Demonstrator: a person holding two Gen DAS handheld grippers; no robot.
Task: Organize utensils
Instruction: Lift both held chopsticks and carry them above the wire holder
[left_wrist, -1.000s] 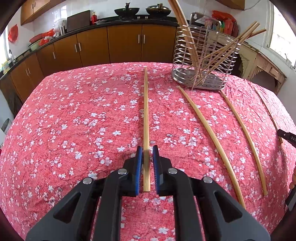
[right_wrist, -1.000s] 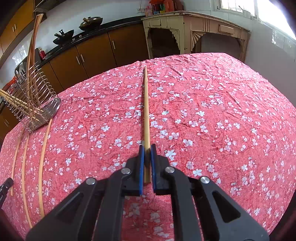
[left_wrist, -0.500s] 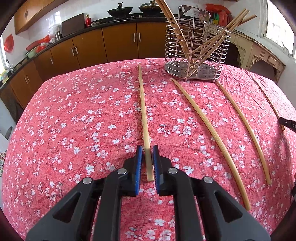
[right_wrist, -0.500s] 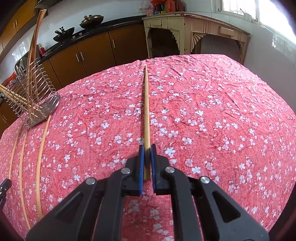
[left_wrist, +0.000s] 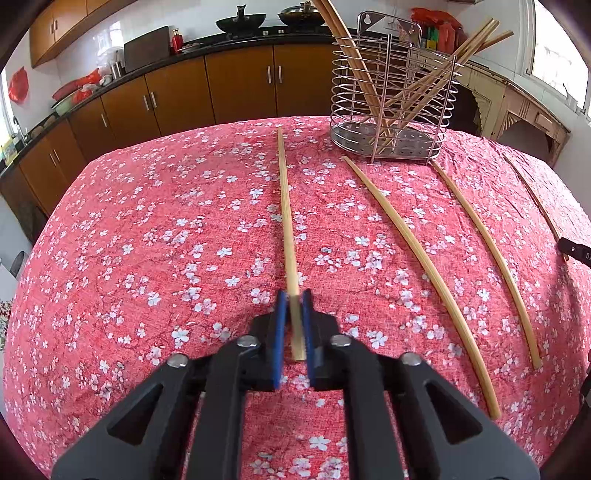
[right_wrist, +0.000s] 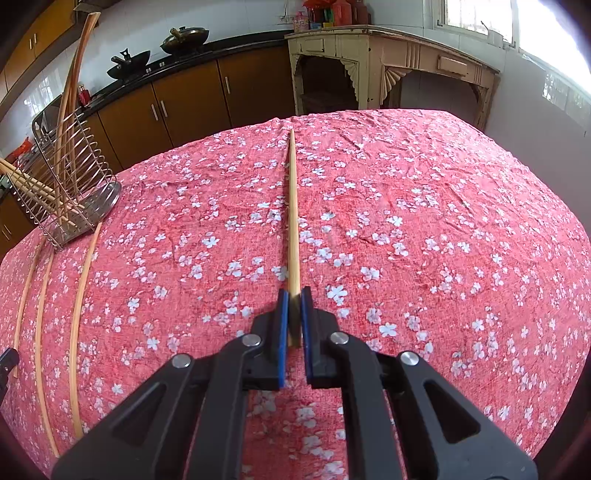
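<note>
My left gripper (left_wrist: 293, 295) has its jaws closing on the near end of a bamboo chopstick (left_wrist: 286, 221), and the blue pads press its sides. The rest of that chopstick runs away over the red floral tablecloth (left_wrist: 147, 258). In the right wrist view my right gripper (right_wrist: 294, 293) is shut on the near end of another chopstick (right_wrist: 293, 221), which points toward the far table edge. A wire utensil rack (left_wrist: 388, 110) holding several chopsticks stands at the far side, and it is also seen as the rack (right_wrist: 74, 184) at the left.
Three loose chopsticks (left_wrist: 417, 254) (left_wrist: 484, 236) (left_wrist: 532, 195) lie on the cloth in front of the rack, between the two grippers. Brown kitchen cabinets (left_wrist: 240, 85) line the wall behind the table. A cream carved side table (right_wrist: 388, 70) stands beyond the far edge.
The left pads have drawn in a little tighter around the chopstick. The right gripper and its chopstick look the same.
</note>
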